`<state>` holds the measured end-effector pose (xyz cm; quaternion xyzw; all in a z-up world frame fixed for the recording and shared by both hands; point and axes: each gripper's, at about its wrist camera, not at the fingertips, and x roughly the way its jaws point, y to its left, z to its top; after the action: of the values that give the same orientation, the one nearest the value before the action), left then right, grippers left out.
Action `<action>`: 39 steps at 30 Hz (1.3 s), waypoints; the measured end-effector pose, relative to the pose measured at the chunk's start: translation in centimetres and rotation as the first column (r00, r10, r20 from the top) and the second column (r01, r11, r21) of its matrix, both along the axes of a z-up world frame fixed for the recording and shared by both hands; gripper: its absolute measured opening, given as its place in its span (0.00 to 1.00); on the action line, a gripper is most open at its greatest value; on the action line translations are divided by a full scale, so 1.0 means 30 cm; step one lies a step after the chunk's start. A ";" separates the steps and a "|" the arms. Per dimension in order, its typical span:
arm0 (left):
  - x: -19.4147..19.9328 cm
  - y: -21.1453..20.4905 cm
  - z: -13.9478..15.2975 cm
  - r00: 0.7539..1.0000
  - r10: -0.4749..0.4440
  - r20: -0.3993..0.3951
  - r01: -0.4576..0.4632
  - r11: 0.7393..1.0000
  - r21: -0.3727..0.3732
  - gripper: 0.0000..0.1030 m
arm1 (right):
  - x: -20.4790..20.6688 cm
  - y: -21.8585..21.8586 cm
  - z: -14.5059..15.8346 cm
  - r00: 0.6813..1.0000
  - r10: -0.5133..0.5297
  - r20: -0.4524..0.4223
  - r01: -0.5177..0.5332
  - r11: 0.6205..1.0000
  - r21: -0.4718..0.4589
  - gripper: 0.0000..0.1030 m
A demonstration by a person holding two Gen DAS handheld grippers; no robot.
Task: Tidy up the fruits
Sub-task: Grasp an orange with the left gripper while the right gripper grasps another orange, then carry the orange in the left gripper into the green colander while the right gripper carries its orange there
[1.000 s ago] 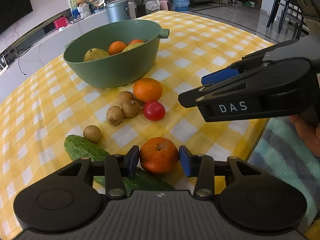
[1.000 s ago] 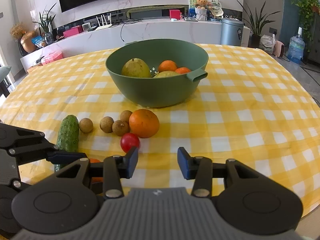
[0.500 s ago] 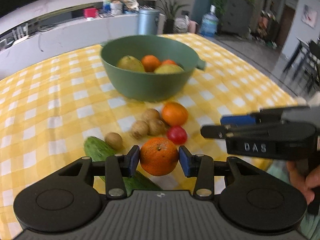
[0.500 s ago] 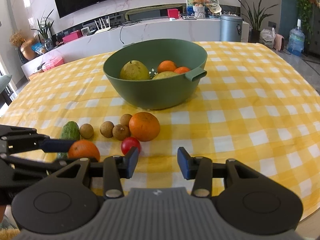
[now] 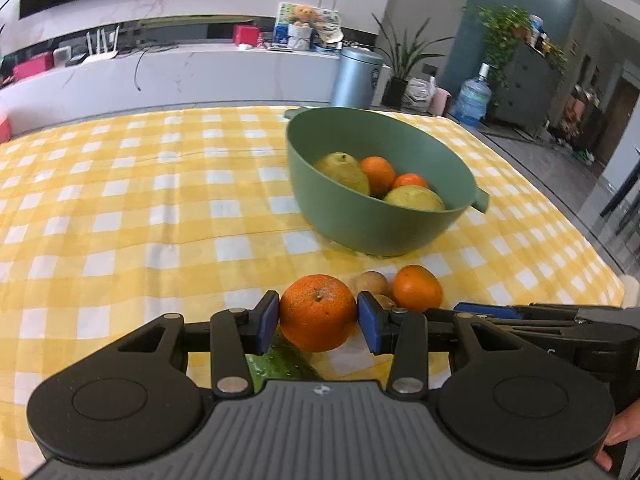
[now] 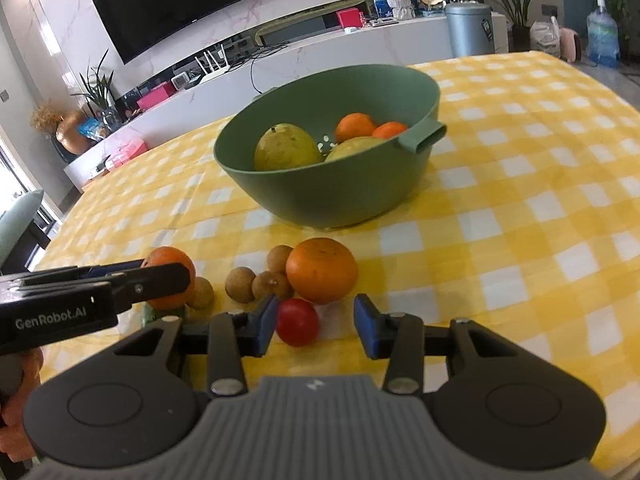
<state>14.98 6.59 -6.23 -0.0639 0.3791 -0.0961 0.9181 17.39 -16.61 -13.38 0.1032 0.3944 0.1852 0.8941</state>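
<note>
Ok, left gripper (image 5: 318, 315) is clamping a dimpled round orange (image 5: 318, 312) btwn its blue pads, holding it above the cucumber (image 5: 286, 360) w/ the yellow checked cloth (image 5: 160, 220) below. Right gripper (image 6: 315, 323) is sitting w/ jaws wide apart, gripping nothing; a smooth red tomato (image 6: 298, 322) is lying btwn the fingers nr the left pad. Green matte bowl (image 6: 332, 192) is holding 2 pears + 2 oranges. Another orange (image 6: 322, 270) and brown longans (image 6: 240, 285) are lying just in front of it.

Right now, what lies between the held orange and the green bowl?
Only bare checked cloth, per the left wrist view, between the orange in the left gripper and the bowl.
</note>
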 end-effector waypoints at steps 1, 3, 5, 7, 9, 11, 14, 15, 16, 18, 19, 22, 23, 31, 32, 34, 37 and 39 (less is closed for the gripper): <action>0.002 0.006 -0.002 1.000 0.006 -0.003 -0.006 1.000 -0.010 0.47 | 0.007 0.001 -0.005 1.000 0.000 -0.005 0.000 1.000 0.010 0.37; 0.009 0.016 -0.003 1.000 0.013 -0.005 -0.013 1.000 -0.026 0.46 | 0.028 0.000 -0.016 1.000 -0.006 -0.020 0.006 0.999 0.040 0.37; 0.012 0.017 -0.002 1.000 0.016 0.002 -0.016 1.000 -0.027 0.47 | 0.047 -0.005 -0.025 0.999 -0.023 -0.030 0.025 0.997 0.071 0.37; 0.015 0.016 -0.002 1.000 0.015 0.005 -0.014 0.999 -0.029 0.47 | 0.064 -0.010 -0.031 0.998 -0.051 -0.032 0.053 0.995 0.085 0.37; 0.019 0.016 -0.007 1.000 0.016 0.001 -0.016 0.999 -0.030 0.47 | 0.085 -0.013 -0.038 0.997 -0.071 -0.036 0.074 0.993 0.090 0.39; 0.023 0.013 -0.012 1.000 0.018 -0.004 -0.018 0.999 -0.029 0.47 | 0.103 -0.009 -0.049 0.996 -0.065 -0.054 0.070 0.992 0.109 0.39; 0.027 0.015 -0.016 1.000 0.021 -0.006 -0.021 0.999 -0.030 0.47 | 0.115 0.002 -0.054 0.997 -0.062 -0.047 0.067 0.992 0.108 0.40; 0.027 0.016 -0.016 1.000 0.023 -0.006 -0.023 0.999 -0.032 0.47 | 0.117 0.005 -0.053 0.997 -0.060 -0.041 0.063 0.993 0.101 0.40; 0.027 0.017 -0.016 1.000 0.024 -0.005 -0.025 0.999 -0.035 0.47 | 0.114 0.006 -0.051 0.998 -0.058 -0.037 0.062 0.993 0.098 0.40; 0.027 0.019 -0.014 1.000 0.027 0.000 -0.027 0.999 -0.040 0.47 | 0.112 0.010 -0.049 0.998 -0.053 -0.032 0.055 0.994 0.089 0.40; 0.025 0.019 -0.012 1.000 0.028 0.003 -0.028 0.999 -0.043 0.47 | 0.111 0.010 -0.046 0.998 -0.054 -0.028 0.056 0.995 0.083 0.39; 0.021 0.022 0.005 0.999 0.032 0.017 -0.031 0.998 -0.056 0.46 | 0.099 0.007 -0.028 0.999 -0.050 0.000 0.050 0.995 0.084 0.39; 0.018 0.020 0.015 0.999 0.034 0.026 -0.033 0.998 -0.061 0.47 | 0.091 0.007 -0.020 0.999 -0.046 0.011 0.045 0.995 0.085 0.39; 0.015 0.002 0.091 0.998 0.034 0.054 -0.027 0.992 -0.126 0.46 | 0.008 0.008 0.069 0.991 0.011 0.130 -0.019 0.998 0.062 0.39; 0.020 -0.004 0.099 0.998 0.032 0.051 -0.026 0.992 -0.124 0.47 | 0.001 0.003 0.081 0.990 0.014 0.137 -0.023 0.997 0.067 0.39; 0.031 -0.016 0.113 0.998 0.033 0.051 -0.028 0.993 -0.114 0.47 | -0.011 -0.006 0.108 0.987 0.020 0.159 -0.031 0.997 0.068 0.39; 0.055 -0.034 0.135 0.998 0.028 0.051 -0.022 0.992 -0.126 0.46 | -0.019 -0.017 0.157 0.979 0.027 0.201 -0.040 0.998 0.057 0.38; 0.075 -0.052 0.152 0.998 0.017 0.055 -0.010 0.991 -0.130 0.47 | -0.014 -0.020 0.181 0.975 0.037 0.219 -0.045 0.998 0.033 0.38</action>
<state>17.25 5.03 -1.66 -0.1234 0.3459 -0.1161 0.9229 16.96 -17.21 -7.94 0.0910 0.2921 0.2213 0.9260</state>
